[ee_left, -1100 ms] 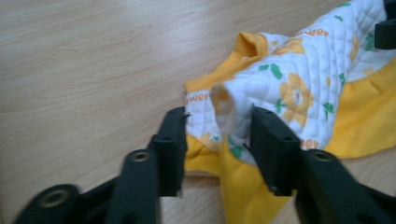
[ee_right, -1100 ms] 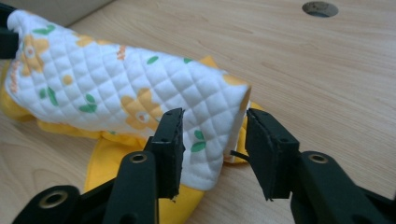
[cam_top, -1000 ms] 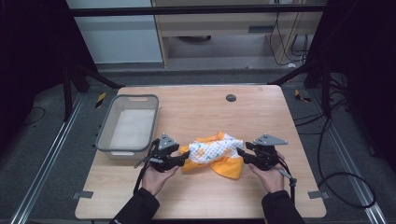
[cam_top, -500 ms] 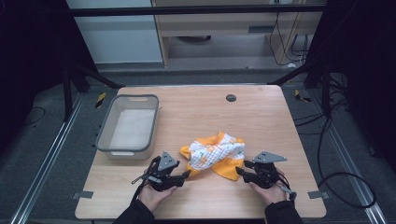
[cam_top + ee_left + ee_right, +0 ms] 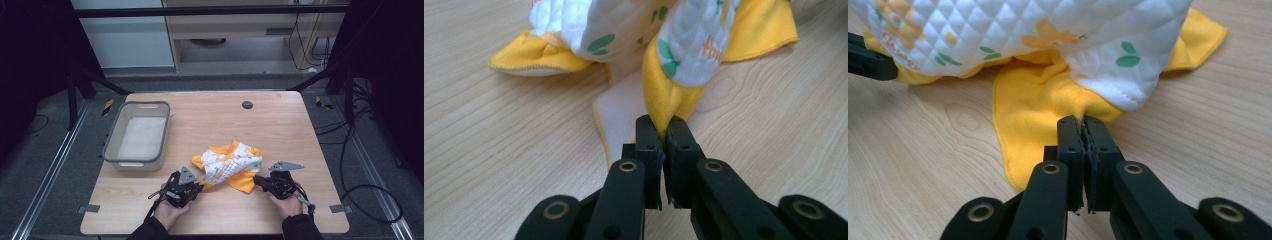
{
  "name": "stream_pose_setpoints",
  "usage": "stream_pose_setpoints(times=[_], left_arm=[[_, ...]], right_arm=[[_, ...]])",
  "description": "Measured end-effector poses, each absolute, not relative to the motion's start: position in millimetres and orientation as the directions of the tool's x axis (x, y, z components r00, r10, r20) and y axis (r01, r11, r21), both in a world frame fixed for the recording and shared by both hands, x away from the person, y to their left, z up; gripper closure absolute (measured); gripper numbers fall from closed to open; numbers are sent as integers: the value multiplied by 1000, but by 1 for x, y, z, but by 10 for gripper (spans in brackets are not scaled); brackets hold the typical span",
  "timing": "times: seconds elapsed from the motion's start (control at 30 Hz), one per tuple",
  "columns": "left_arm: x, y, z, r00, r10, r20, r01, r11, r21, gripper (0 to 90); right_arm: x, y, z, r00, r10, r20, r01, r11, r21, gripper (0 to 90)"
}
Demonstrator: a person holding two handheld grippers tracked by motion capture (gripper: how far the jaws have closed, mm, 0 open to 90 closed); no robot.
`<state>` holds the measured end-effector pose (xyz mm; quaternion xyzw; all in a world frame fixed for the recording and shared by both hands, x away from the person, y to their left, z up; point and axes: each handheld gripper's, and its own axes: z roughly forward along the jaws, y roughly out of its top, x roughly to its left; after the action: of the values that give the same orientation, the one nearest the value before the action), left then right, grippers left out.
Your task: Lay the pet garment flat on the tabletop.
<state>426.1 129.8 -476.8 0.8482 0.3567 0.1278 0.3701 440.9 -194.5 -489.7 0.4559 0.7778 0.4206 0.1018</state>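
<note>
High view: the crumpled yellow-and-white quilted cloth (image 5: 227, 165) lies near the front of the wooden table (image 5: 210, 112), between the left gripper (image 5: 196, 187) and the right gripper (image 5: 257, 180), which have both sunk toward the person since a second ago. A grey plastic bin (image 5: 137, 135) stands to the left; dark floor and cables surround the table.

Left gripper view: the jaws have just been closing and now pinch a yellow fold.

Right gripper view: these have just closed too, clamping the yellow hem. Both corners look secured, so spreading can likely begin.

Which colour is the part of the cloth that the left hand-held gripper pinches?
Yellow: the cloth's yellow fold, best seen in the left gripper view.
</note>
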Motion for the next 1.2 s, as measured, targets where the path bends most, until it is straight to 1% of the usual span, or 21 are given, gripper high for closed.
stream_pose_setpoints(times=[0.27,0.4,0.5,0.63,0.73,0.83,0.9,0.93,1.07,1.13,1.2], left_arm=[[422,143,-454,711,698,-87,491,-404,772,863],[417,154,-439,711,694,-116,489,-368,791,863],[413,163,-432,707,696,-130,491,-350,798,863],[410,171,-430,702,691,-174,535,-350,769,861],[407,173,-436,693,696,-189,566,-364,739,858],[405,172,-446,693,701,-168,573,-395,718,846],[403,171,-450,696,699,-161,571,-404,715,817],[403,170,-452,697,699,-158,570,-407,714,789],[400,171,-450,698,703,-133,540,-395,743,633],[399,174,-446,696,705,-135,523,-369,768,573],[398,177,-440,690,712,-130,501,-340,796,530]], right_arm=[[435,-201,-467,-594,776,211,571,222,790,887],[425,-208,-450,-631,757,170,526,257,811,886],[418,-216,-439,-650,734,196,524,247,815,885],[410,-227,-429,-671,707,225,530,244,812,884],[405,-229,-433,-677,699,232,546,265,794,888],[405,-226,-444,-674,705,222,565,297,770,884],[405,-224,-449,-669,714,206,566,310,763,887],[405,-223,-452,-667,716,205,571,315,758,882],[405,-220,-454,-666,727,167,546,322,774,811],[404,-220,-452,-663,732,156,531,313,788,802],[404,-221,-449,-658,739,145,509,294,809,754]])
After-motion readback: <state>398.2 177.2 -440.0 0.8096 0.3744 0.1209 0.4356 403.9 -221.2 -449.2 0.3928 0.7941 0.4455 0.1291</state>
